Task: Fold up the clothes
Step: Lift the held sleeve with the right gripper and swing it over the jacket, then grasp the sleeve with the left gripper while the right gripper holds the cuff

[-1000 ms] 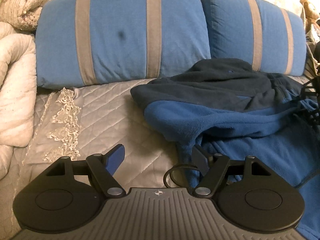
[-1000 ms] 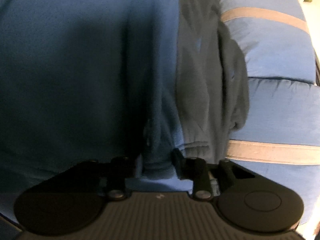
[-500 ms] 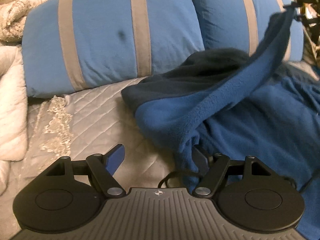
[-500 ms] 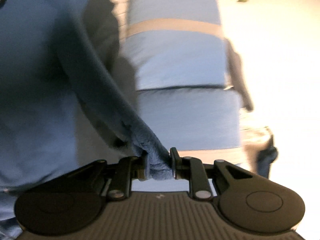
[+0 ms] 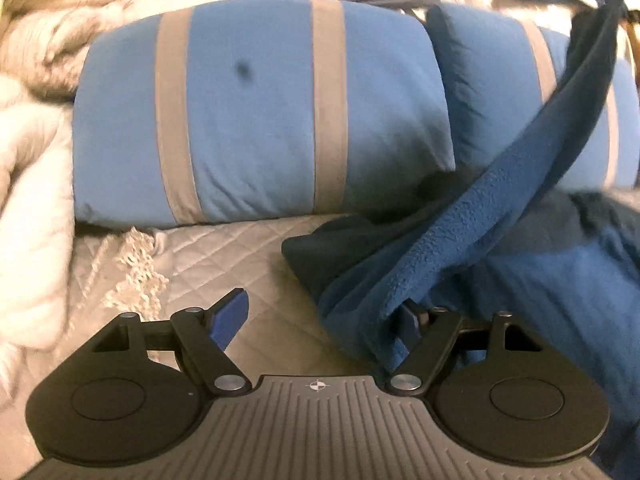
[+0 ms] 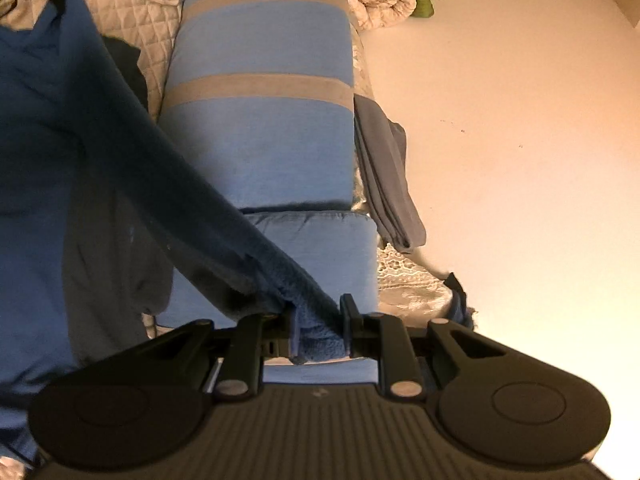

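On the quilted bedspread [image 5: 224,256], just in front of two blue striped pillows [image 5: 256,112], the blue fleece garment [image 5: 448,240] is lying in a heap, with one strip of it stretching taut up to the right. My right gripper [image 6: 318,330] is clamping the end of that strip between its fingers, holding it above the pillows. My left gripper [image 5: 320,316] is hanging low over the bed with its jaws spread wide; the fleece is draping over its right finger [image 5: 408,320], not pinched. A folded grey cloth [image 6: 384,176] is lying behind the pillows.
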{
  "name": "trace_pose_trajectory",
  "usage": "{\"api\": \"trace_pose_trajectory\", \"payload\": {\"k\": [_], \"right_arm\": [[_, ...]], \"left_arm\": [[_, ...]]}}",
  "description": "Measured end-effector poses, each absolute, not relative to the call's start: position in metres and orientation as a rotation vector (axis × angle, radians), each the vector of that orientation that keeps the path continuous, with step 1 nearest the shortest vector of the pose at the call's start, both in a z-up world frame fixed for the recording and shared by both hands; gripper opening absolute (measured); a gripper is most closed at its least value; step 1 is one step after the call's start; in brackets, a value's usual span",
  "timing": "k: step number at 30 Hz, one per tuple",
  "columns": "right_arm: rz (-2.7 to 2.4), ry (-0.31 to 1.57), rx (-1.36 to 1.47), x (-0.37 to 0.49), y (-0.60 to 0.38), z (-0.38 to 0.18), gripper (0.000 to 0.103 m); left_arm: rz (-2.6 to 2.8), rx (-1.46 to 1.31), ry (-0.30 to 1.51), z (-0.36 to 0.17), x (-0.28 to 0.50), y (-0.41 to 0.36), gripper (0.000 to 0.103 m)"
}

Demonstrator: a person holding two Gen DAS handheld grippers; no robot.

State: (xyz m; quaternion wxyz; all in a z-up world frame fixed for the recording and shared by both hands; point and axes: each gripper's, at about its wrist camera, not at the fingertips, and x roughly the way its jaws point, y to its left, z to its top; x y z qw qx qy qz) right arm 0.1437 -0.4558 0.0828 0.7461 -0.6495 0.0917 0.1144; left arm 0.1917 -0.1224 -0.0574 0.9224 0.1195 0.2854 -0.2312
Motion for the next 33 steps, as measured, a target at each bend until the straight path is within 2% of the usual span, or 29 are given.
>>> {"api": "trace_pose_trajectory", "payload": {"k": [9,16,23,29,33], "right_arm": [[0.212,0.171,-1.391,0.152,-0.45,0.118,0.02],[0.189,0.164,-1.34,0.161,-0.452,0.133,0.02],[0.177,0.168,-1.323,0.16,-0.453,0.132,0.02],[0.173,0.175,-1.318,0.161,-0.457,0.132,0.02],[0.174,0.192,-1.322,0.16,-0.463,0.128,0.02]], "left_arm": [[-0.579,0.334,0.561,-0.078,0.152,-0.14,0.076],[-0.582,0.505,0.456,-0.1,0.136,-0.162,0.074],[-0.506,0.694,0.405,-0.123,0.129,-0.191,0.057],[-0.415,0.731,0.416,-0.131,0.136,-0.189,0.032],[-0.373,0.692,0.397,-0.124,0.138,-0.166,0.032]]}}
